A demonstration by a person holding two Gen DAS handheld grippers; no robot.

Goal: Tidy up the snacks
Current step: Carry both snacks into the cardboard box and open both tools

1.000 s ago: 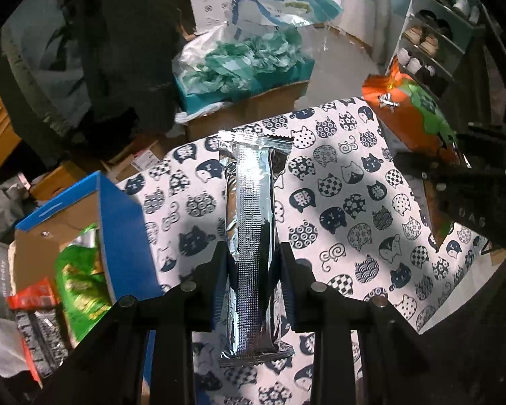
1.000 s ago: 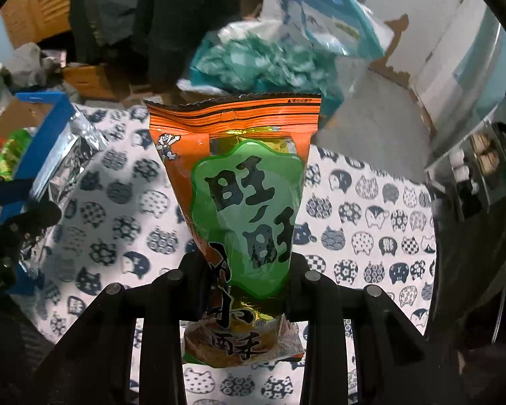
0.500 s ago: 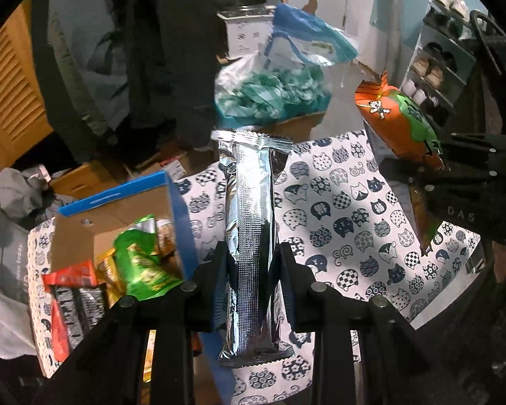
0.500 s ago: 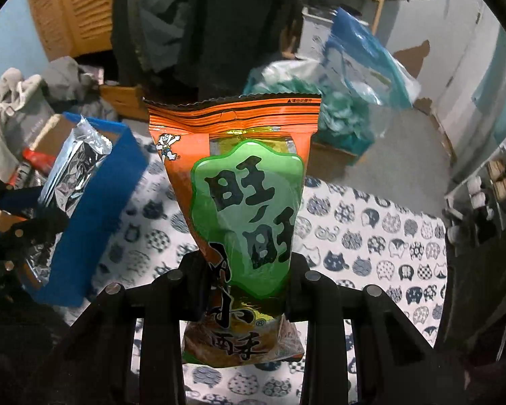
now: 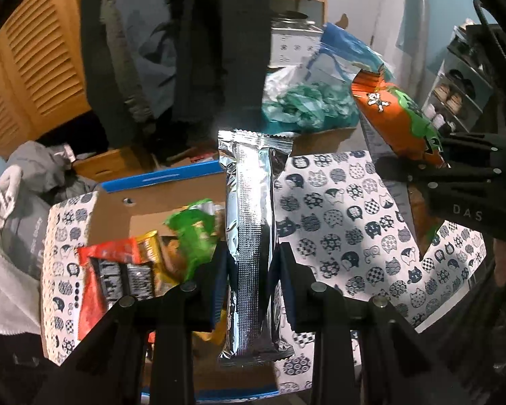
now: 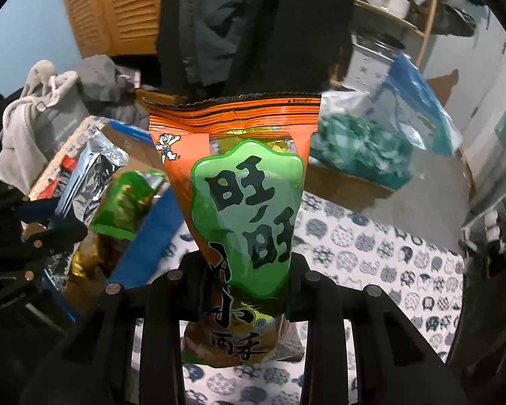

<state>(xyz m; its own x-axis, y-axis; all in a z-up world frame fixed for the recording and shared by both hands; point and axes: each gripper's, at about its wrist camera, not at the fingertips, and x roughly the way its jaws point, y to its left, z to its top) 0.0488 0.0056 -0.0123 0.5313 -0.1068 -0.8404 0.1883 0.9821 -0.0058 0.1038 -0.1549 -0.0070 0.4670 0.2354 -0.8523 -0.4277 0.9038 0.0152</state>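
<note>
Partly done: several snacks already inside the box. Left gripper clamped on silver pack, above the box. Right gripper clamped on orange bag, above the cloth beside it. Both not yet dropped in.

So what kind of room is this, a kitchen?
More likely a cluttered home room or entryway: coats hang behind, a shoe rack stands to one side, and a cat-print cloth covers the table.

silver foil packet upright above open snack box; orange-green snack bag upright over cat-print cloth.
</note>
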